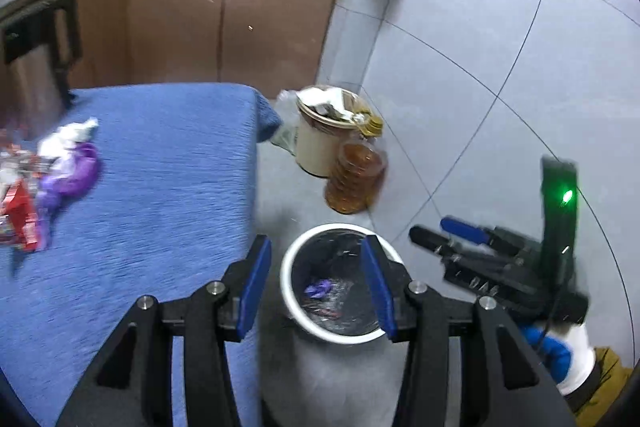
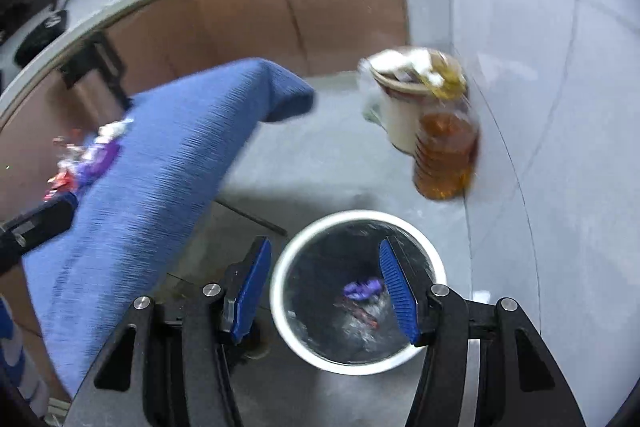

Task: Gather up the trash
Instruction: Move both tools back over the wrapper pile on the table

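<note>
A white-rimmed trash bin (image 1: 289,291) with a black liner stands on the floor beside the table; it also shows in the right wrist view (image 2: 280,307). A purple wrapper (image 1: 318,289) lies inside it, seen too from the right (image 2: 362,289). My left gripper (image 1: 316,283) is open and empty above the bin. My right gripper (image 2: 326,287) is open and empty above the bin; it also shows in the left wrist view (image 1: 440,233). Purple, white and red wrappers (image 1: 60,171) lie on the blue-clothed table (image 1: 168,187), also seen from the right (image 2: 88,157).
A beige bucket (image 1: 320,143) full of scraps and an amber oil bottle (image 1: 356,179) stand on the floor behind the bin. Brown cabinets (image 1: 224,27) with a cluttered counter run along the back. Grey tiled wall (image 1: 500,67) is at the right.
</note>
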